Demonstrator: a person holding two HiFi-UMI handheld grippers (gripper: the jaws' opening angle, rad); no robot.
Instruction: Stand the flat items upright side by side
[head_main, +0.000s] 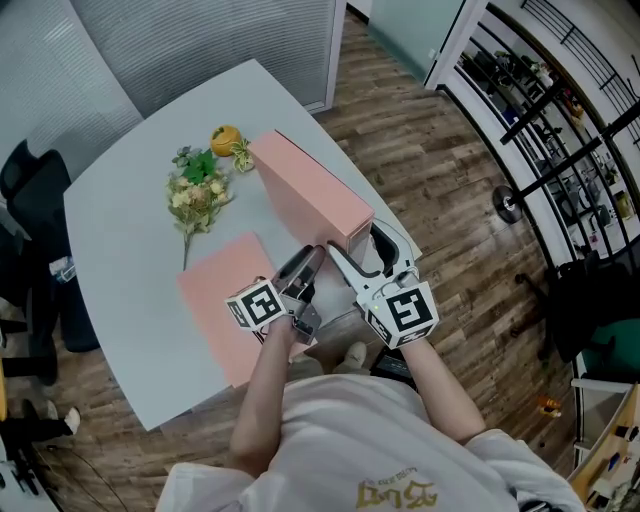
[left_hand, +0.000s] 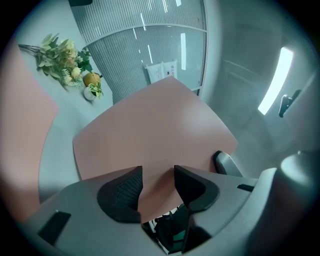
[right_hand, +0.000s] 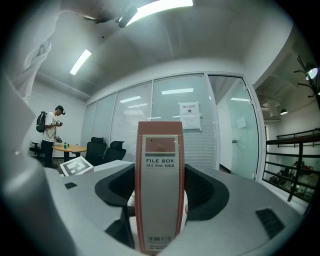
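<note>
Closest to me, the left gripper (left_hand: 158, 172) has its fingers drawn fairly narrow. A pink corner of the upright file box (head_main: 305, 185) is wedged btwn them and meets both pads at the tips. Just beside it on my right, the right gripper (right_hand: 160, 175) is spread wide, one pad on either side of the box's spine. The spine fills the gap edge to edge, so I read that as a grip too. Label on the spine reads "FILE BOX", text the right way up, so the box stands on its bottom edge on the table (head_main: 130, 230), near the edge by me.

To the left of both grippers, the flat file box (head_main: 225, 290) lies face-down on the table, same pink. It sits near the upright one, w/ a strip of bare table btwn them.

Further out, a flower bunch (head_main: 197, 192) lies on its side, and a small orange object (head_main: 225, 138) sits just past the blooms, near the upright box's far end.

Bkgd: glass partition (right_hand: 175, 120) w/ blinds, black chairs (right_hand: 105, 150), and a person (right_hand: 50, 131) w/ a backpack standing by a far table.
</note>
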